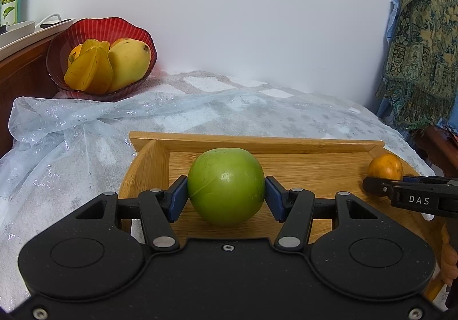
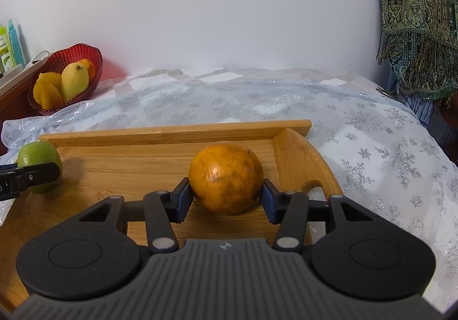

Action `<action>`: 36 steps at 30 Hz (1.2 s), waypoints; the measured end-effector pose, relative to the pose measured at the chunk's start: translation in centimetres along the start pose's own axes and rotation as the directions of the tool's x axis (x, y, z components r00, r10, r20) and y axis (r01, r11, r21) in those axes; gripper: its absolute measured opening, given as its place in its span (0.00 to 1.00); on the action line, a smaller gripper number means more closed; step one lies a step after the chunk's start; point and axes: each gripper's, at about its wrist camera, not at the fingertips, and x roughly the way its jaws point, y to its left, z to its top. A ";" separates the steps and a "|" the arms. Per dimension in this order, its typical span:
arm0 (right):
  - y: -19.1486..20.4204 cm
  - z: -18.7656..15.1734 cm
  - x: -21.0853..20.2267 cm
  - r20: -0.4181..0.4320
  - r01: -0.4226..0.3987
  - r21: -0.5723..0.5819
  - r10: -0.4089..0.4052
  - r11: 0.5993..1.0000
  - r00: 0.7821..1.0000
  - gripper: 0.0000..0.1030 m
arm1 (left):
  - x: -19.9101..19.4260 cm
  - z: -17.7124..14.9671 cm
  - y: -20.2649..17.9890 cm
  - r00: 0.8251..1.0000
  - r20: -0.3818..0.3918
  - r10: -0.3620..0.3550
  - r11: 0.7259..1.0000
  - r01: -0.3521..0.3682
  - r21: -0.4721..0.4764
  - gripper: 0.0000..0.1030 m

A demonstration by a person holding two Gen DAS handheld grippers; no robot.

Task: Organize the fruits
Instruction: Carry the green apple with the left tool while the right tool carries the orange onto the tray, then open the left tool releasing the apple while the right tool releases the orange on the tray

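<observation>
Two grippers are at work, one in each of our hands. Our left gripper (image 1: 226,194) is clenched on a round green apple-like fruit (image 1: 226,187), its blue pads (image 1: 178,197) pressed against both sides, and the fruit sits on the floor of a bamboo-coloured wooden tray (image 1: 300,160) with raised edges. Our right gripper (image 2: 226,195) grasps a round, brown-speckled orange fruit (image 2: 226,177) the same way, blue pads (image 2: 183,200) touching either flank, near the right end of that tray; the green fruit is towards the left end, well apart from it. We see the tray resting on a white, grey-patterned towel-like cover (image 2: 372,154) under a sheer, glittery pale-blue fabric (image 1: 51,131). Farther back on the left, a ribbed red glass bowl (image 1: 71,34) holds a yellow mango (image 1: 130,64), a yellow starfruit (image 1: 91,71) and an orange fruit behind them. On the far right a patterned green fringed cloth (image 1: 420,57) hangs beside the white wall.
</observation>
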 end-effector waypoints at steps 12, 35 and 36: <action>0.0 0.1 0.1 -0.004 0.002 -0.010 -0.002 1.000 1.000 0.55 | 0.0 0.0 0.1 1.000 0.000 -0.005 1.000 0.005 -0.006 0.53; 0.1 0.1 0.2 -0.016 0.012 -0.025 -0.013 1.000 1.000 0.72 | -0.4 -0.2 0.5 1.000 0.003 0.007 1.000 -0.007 -0.019 0.74; 0.1 0.1 0.2 -0.016 0.013 -0.025 -0.014 1.000 1.000 0.73 | -0.4 -0.2 0.5 1.000 0.003 0.007 1.000 -0.007 -0.018 0.75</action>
